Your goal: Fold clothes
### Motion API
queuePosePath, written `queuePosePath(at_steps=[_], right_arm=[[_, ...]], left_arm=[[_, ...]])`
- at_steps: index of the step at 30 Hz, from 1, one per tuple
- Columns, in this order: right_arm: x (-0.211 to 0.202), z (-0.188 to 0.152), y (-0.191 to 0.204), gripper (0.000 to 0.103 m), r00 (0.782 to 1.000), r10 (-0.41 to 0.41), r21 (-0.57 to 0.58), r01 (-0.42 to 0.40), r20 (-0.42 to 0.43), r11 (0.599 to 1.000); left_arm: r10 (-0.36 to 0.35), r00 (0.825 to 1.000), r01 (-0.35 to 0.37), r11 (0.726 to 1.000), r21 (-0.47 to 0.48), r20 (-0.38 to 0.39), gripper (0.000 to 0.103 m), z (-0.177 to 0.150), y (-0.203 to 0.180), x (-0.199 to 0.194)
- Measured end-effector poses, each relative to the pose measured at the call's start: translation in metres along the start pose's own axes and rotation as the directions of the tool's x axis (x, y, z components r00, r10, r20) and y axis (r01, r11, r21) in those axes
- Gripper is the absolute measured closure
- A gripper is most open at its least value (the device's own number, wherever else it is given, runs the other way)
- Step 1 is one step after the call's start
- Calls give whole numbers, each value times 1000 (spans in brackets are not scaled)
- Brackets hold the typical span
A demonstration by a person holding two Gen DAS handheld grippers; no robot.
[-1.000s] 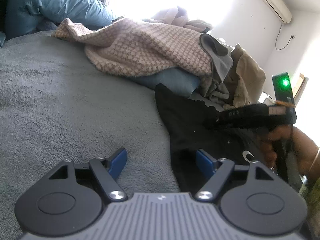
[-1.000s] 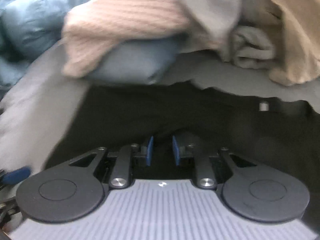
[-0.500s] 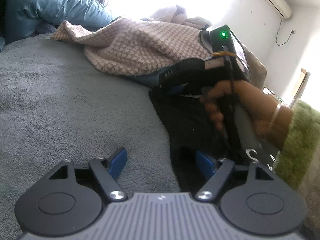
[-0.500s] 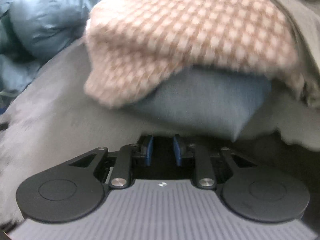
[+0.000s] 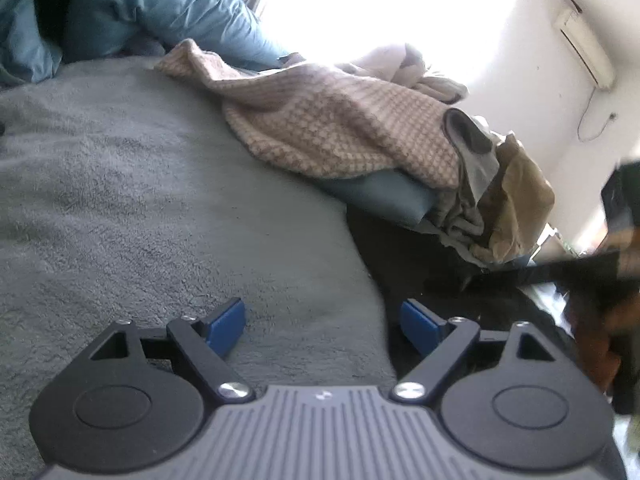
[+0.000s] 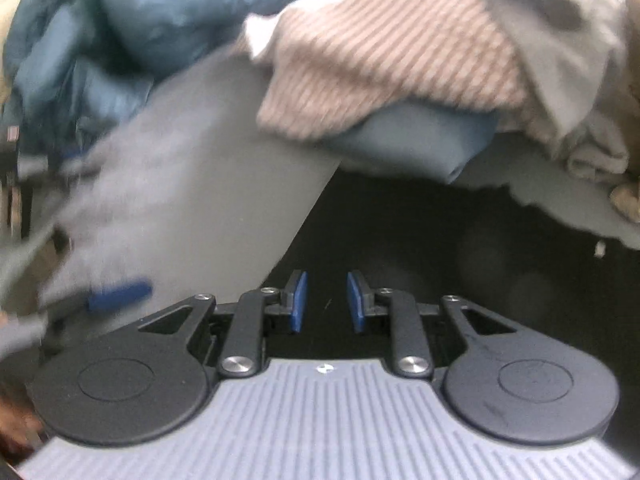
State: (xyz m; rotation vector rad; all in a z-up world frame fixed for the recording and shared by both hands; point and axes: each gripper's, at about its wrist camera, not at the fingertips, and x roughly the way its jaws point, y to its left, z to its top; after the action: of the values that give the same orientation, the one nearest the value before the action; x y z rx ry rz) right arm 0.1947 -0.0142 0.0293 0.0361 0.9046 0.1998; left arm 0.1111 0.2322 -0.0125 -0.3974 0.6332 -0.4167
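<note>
A black garment (image 5: 420,264) (image 6: 460,248) lies on the grey blanket (image 5: 140,200). My left gripper (image 5: 324,320) hovers low over the garment's left edge. Its jaws are opening, one pad over the blanket and the other over black cloth, with nothing pressed between them. My right gripper (image 6: 327,300) stands narrow, and black fabric fills the slit between its pads. The garment's left edge runs straight up to that gripper. In the left wrist view the right gripper (image 5: 592,272) is a dark blur at the right edge, held by a hand (image 5: 592,344).
Behind the garment is a heap: a pink-and-cream checked knit (image 5: 340,128) over a folded blue piece (image 5: 384,196), with grey and beige clothes (image 5: 516,200) to the right. A blue duvet (image 5: 140,8) lies at the back left. A bright window and a white wall stand beyond.
The right hand went forward to the garment's far edge by the blue piece, then drew back to the right, so more black cloth shows. The left jaws stand wider apart.
</note>
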Motion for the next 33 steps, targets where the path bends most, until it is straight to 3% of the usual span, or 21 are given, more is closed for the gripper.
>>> queuePosePath(at_steps=[3, 5, 8, 12, 14, 17, 20, 22, 26, 33], right_arm=[[21, -18, 23, 80, 998, 8, -33, -10, -67, 999], [6, -27, 36, 82, 1000, 11, -75, -13, -24, 997], [-42, -33, 11, 82, 998, 9, 24, -10, 56, 1000], [-130, -70, -50, 81, 988, -119, 164, 101, 102, 981], [-175, -102, -85, 80, 976, -187, 263, 153, 112, 953], [-233, -156, -138, 79, 946, -304, 398, 238, 111, 886], [-275, -218, -195, 78, 914, -399, 540, 303, 67, 785], [-295, -254, -227, 78, 901, -433, 616, 319, 40, 721], [-319, -306, -269, 76, 896, -440, 700, 274, 63, 659], [-309, -333, -328, 72, 918, -373, 732, 162, 134, 662]], left_arm=[[4, 1000, -4, 1000, 22, 8, 17, -2, -3, 1], [-2, 1000, 1, 1000, 29, 11, 17, -2, -2, 1], [-9, 1000, 9, 1000, 20, 15, 17, -2, -1, -1], [8, 1000, -9, 998, 66, 16, 17, -1, -12, -10], [27, 1000, -27, 991, 131, -2, 17, 3, -31, -17], [-1, 997, -18, 964, 267, 73, 10, -1, -67, -43], [-56, 992, 12, 933, 361, 111, 7, -13, -119, -55], [-107, 992, 66, 896, 438, 68, 7, -25, -167, -51], [-179, 984, 151, 793, 590, -11, 7, -60, -272, -34], [-282, 950, 288, 626, 725, -134, 6, -123, -430, 23]])
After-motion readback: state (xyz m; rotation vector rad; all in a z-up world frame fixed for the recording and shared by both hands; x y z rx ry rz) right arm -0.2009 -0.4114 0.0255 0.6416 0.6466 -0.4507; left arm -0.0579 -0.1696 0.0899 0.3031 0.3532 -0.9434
